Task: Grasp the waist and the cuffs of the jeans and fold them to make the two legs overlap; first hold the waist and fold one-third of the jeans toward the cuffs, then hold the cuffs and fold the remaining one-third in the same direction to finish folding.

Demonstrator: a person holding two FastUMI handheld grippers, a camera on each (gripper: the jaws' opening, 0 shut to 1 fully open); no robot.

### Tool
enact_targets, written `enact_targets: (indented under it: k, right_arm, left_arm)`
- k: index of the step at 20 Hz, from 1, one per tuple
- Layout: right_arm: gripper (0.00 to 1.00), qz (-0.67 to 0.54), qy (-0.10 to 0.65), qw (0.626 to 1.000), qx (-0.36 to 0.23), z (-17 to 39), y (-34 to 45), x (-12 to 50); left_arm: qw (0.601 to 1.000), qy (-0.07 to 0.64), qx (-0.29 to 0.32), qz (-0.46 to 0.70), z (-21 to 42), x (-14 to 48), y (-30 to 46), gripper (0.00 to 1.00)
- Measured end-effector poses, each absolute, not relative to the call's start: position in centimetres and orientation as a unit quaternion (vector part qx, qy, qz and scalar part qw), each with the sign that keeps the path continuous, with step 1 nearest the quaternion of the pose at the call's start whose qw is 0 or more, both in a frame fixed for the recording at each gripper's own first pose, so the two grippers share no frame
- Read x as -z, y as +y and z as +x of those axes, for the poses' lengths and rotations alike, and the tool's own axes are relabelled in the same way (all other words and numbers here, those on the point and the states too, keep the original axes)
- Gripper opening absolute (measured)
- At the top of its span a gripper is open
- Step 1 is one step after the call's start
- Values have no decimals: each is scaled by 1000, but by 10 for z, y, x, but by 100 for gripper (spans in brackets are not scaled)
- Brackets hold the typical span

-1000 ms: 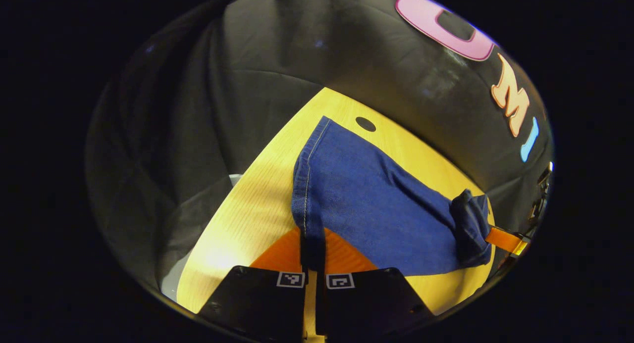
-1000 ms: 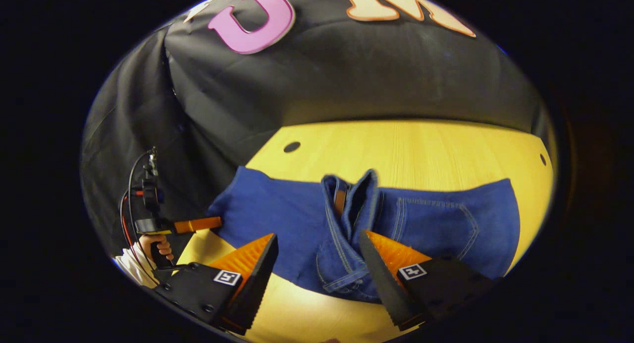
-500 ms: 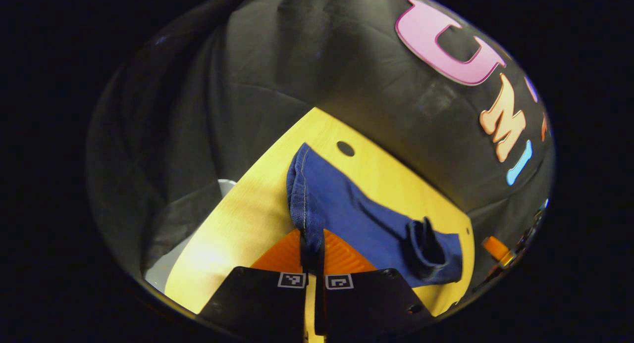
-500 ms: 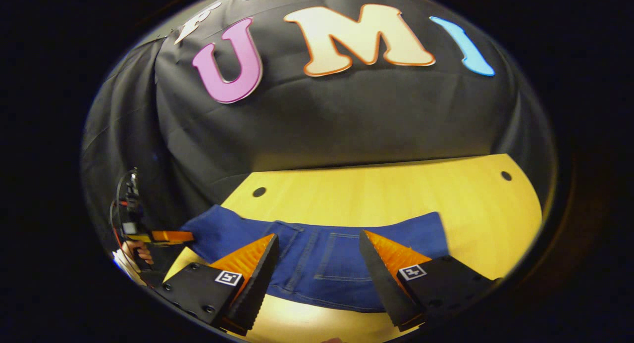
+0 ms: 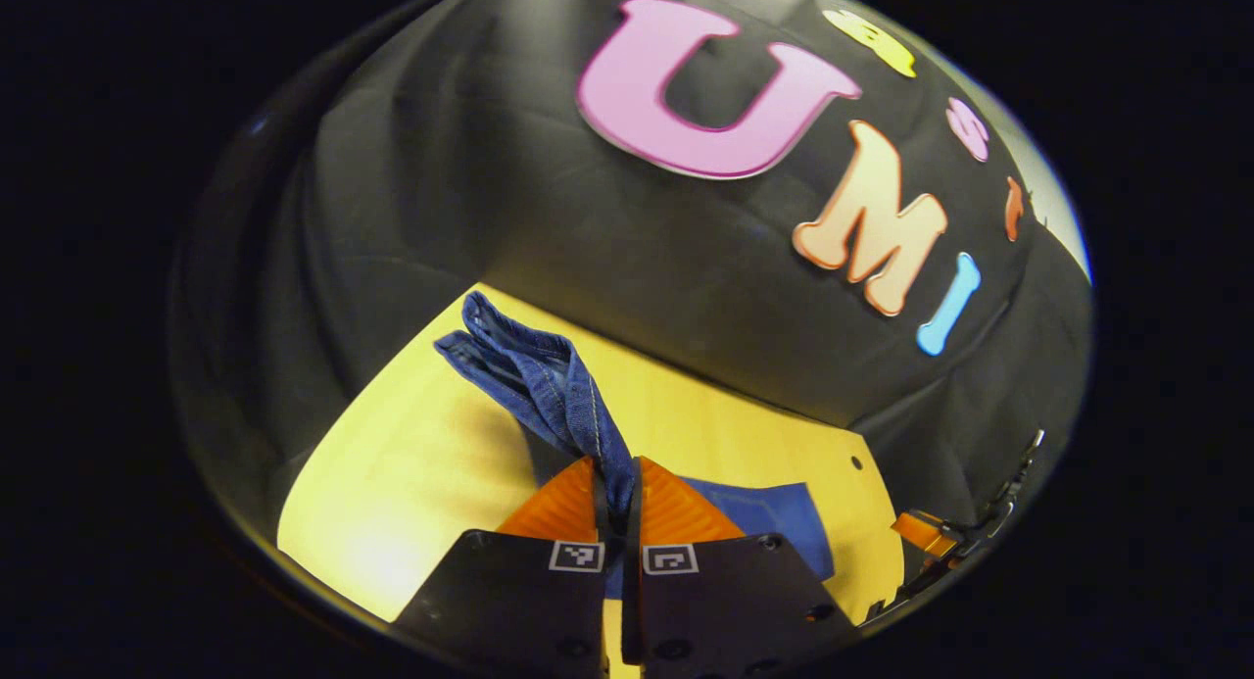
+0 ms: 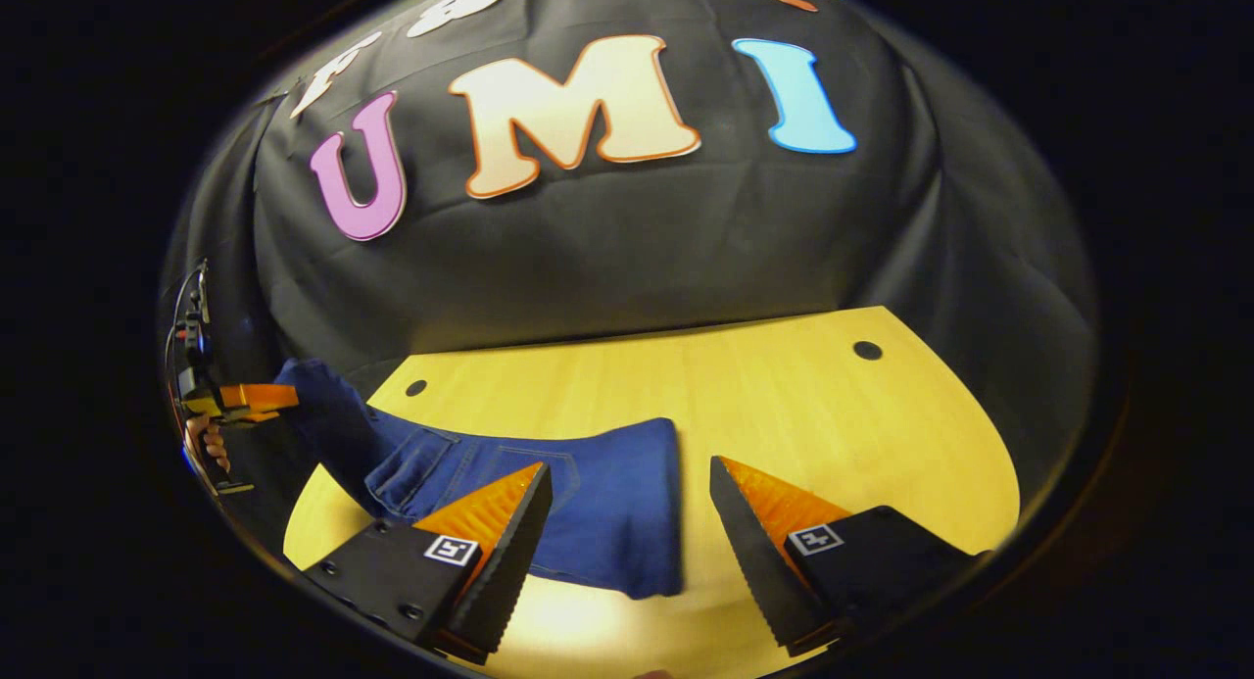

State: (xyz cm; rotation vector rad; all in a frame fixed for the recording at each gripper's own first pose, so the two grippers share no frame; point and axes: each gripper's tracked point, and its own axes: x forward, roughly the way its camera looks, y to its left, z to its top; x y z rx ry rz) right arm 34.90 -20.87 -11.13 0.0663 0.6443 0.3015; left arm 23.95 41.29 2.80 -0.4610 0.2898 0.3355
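Pinching a bunched end of the jeans [image 5: 549, 385] between the closed fingers of the left claw [image 5: 617, 508], denim rising up and away from the tips, lifted off the worktop [image 5: 411, 483]. Lying folded on the worktop [image 6: 784, 405] just ahead of the right claw [image 6: 627, 508], mostly toward its left finger; back pocket and seams showing, flat blue panel with a straight right edge. Gaping wide, right claw holding nothing, hovering over the worktop. Showing far left in the right gripper view, left claw [image 6: 257, 398] gripped by a hand [image 6: 206, 442], denim hanging from it.
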Motion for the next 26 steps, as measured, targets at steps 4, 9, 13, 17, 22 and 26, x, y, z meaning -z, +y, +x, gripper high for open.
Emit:
enact_targets:
  k: [4,9,13,17,22,26]
  right_arm:
    - [94,39,315,939,-133,354,-261,108]
    - [98,32,316,940,-124,364,-307,115]
    - [98,32,329,936,-121,361,-337,132]
    - [99,13,336,935,-115,356,-360,143]
    - [94,27,337,934,-118,351,-365,143]
    - [94,41,326,935,-130,347,-351,135]
  left_arm:
    - [964,119,-116,-209,289,-61,335,0]
    - [967,167,-67,-182,338,-15,224,0]
    - [963,237,-49,-117,350,79,173,0]
    - [943,315,-53,-91,334,156,157,0]
    - [945,313,-97,-16,334,152,153,10]
    - [945,288,-152,42,309,114,159,83]
